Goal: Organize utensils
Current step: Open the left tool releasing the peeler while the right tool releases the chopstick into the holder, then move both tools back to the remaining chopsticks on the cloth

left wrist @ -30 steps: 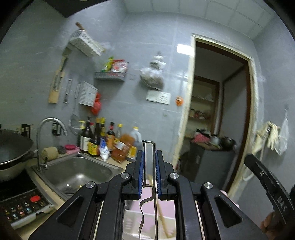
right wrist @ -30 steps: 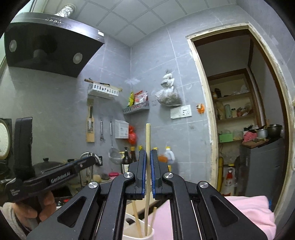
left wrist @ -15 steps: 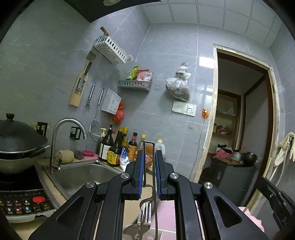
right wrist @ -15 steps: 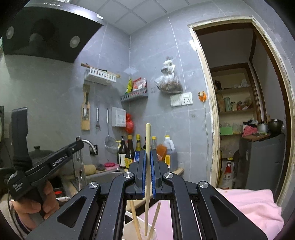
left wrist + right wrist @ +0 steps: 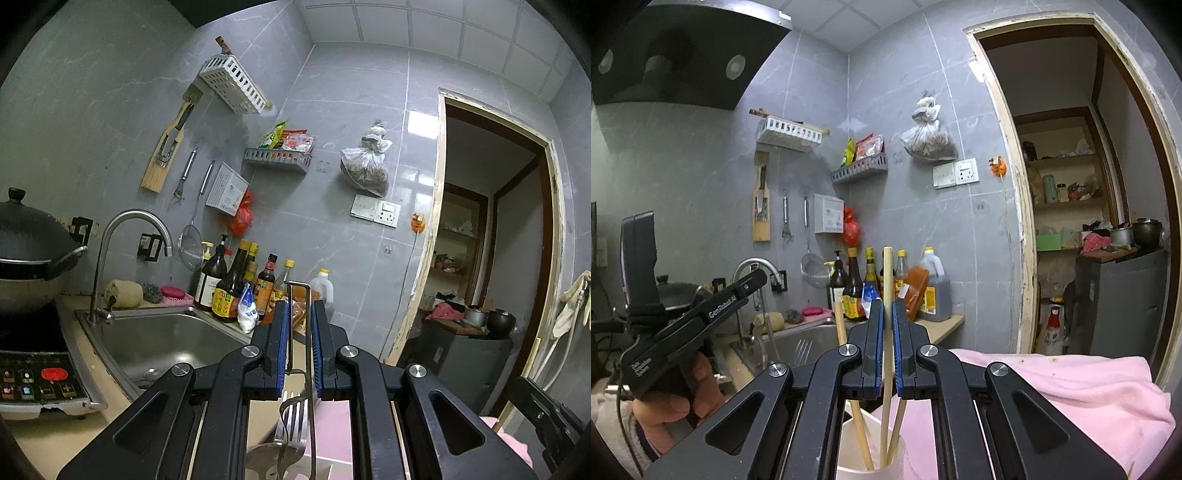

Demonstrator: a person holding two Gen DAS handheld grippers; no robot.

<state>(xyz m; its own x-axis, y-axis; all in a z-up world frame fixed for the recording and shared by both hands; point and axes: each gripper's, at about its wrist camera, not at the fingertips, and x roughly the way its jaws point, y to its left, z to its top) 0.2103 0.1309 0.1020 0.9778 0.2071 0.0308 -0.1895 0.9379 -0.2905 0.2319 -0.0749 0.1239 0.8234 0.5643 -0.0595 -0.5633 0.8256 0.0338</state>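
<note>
In the left wrist view, the left gripper (image 5: 298,325) is closed on a thin metal wire handle (image 5: 300,314) that stands upright between its blue pads (image 5: 282,343) and pokes out above them. Below the fingers, a fork (image 5: 293,417) hangs tines down over a slotted metal spoon (image 5: 264,458) at the near edge. To the far left are the steel sink (image 5: 162,343) with its curved faucet (image 5: 125,236), and a row of sauce bottles (image 5: 236,288) along the grey tiled wall.

The right wrist view shows what the other cannot: the right gripper (image 5: 886,328) is clamped on an upright wooden chopstick (image 5: 887,317) whose lower end sits inside a white cup (image 5: 871,454) directly beneath, beside two more chopsticks leaning in it. A pink cloth (image 5: 1071,398) lies near right. At left, a hand (image 5: 668,402) grips the other tool's black handle. A black range hood (image 5: 672,55) fills the upper left.
</note>
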